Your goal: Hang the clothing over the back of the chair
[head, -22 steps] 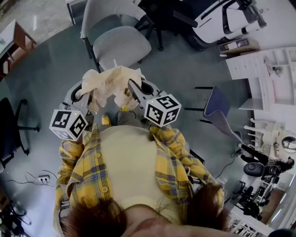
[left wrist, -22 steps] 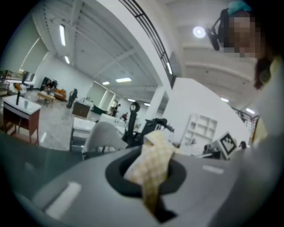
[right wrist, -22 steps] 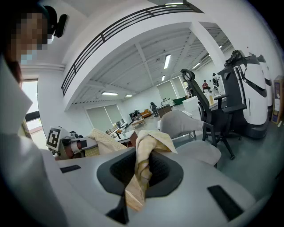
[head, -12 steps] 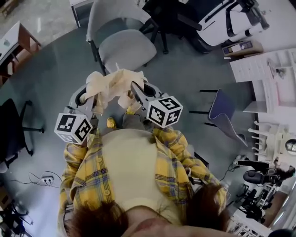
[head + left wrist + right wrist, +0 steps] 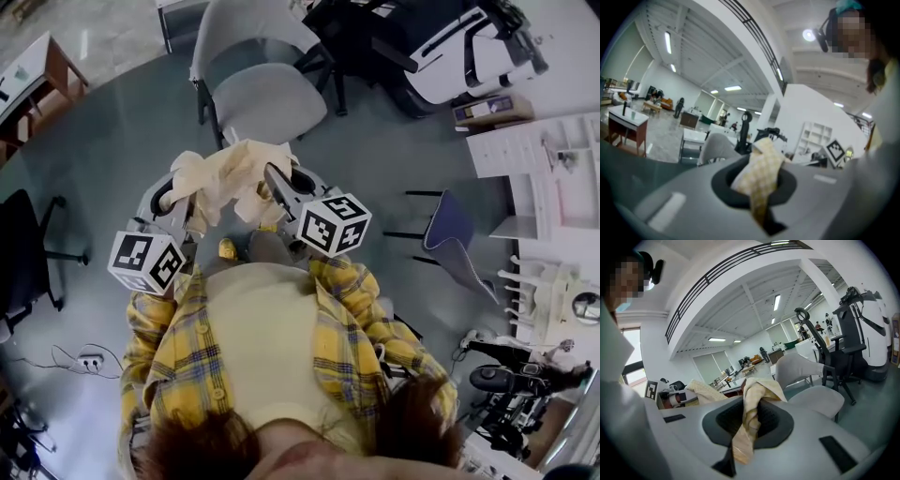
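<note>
Clothing (image 5: pixel 232 176) in both hand-held grippers (image 5: pixel 190 199) (image 5: pixel 272 180)

I am holding the clothing (image 5: pixel 230 178) up between my two tools, the left tool (image 5: pixel 181 204) clamping its left end and the right tool (image 5: pixel 277 190) its right end. The chair (image 5: pixel 267 98) is standing just ahead on the floor (image 5: pixel 112 150), apart from it, its back lying farthest from me.

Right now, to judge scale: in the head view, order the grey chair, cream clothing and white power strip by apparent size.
1. grey chair
2. cream clothing, helped by being nearer the camera
3. white power strip, far smaller
</note>
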`<action>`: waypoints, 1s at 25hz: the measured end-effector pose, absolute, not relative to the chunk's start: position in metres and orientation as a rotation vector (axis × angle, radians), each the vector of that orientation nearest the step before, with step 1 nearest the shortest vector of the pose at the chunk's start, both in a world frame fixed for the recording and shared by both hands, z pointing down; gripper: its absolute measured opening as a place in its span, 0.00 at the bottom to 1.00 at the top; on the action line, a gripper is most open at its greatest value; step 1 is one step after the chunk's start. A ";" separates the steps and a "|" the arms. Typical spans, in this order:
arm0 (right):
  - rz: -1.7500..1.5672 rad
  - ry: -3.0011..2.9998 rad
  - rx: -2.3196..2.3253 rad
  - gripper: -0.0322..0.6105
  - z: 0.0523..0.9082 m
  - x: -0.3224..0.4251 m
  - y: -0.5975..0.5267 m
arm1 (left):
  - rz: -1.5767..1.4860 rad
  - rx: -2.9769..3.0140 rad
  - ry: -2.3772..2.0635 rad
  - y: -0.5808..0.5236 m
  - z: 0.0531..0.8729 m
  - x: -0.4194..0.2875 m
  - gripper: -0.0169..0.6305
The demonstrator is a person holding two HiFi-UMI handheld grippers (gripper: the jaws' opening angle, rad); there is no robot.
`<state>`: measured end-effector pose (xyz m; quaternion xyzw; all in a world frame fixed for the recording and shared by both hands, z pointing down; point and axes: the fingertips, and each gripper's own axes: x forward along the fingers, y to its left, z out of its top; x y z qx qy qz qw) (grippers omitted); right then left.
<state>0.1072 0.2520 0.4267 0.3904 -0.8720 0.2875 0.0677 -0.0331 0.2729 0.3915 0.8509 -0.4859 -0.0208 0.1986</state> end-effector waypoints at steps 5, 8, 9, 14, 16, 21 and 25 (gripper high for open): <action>0.835 -2.649 1.093 0.12 0.418 0.080 0.243 | -0.097 2.358 -1.389 0.264 0.390 -0.053 0.03; 0.811 -2.673 1.019 0.12 0.411 0.065 0.234 | -0.119 2.336 -1.427 0.253 0.386 -0.062 0.03; 0.804 -2.684 0.995 0.12 0.409 0.061 0.230 | -0.122 2.330 -1.441 0.249 0.384 -0.065 0.03; 0.805 -2.722 0.890 0.12 0.406 0.043 0.211 | -0.113 2.300 -1.504 0.233 0.383 -0.074 0.03; 0.804 -2.739 0.839 0.12 0.405 0.034 0.201 | -0.109 2.285 -1.530 0.223 0.383 -0.081 0.03; 0.803 -2.779 0.720 0.12 0.398 0.014 0.168 | -0.099 2.255 -1.610 0.193 0.375 -0.097 0.03; 0.797 -2.809 0.684 0.12 0.384 0.022 0.126 | -0.111 2.252 -1.636 0.154 0.361 -0.090 0.03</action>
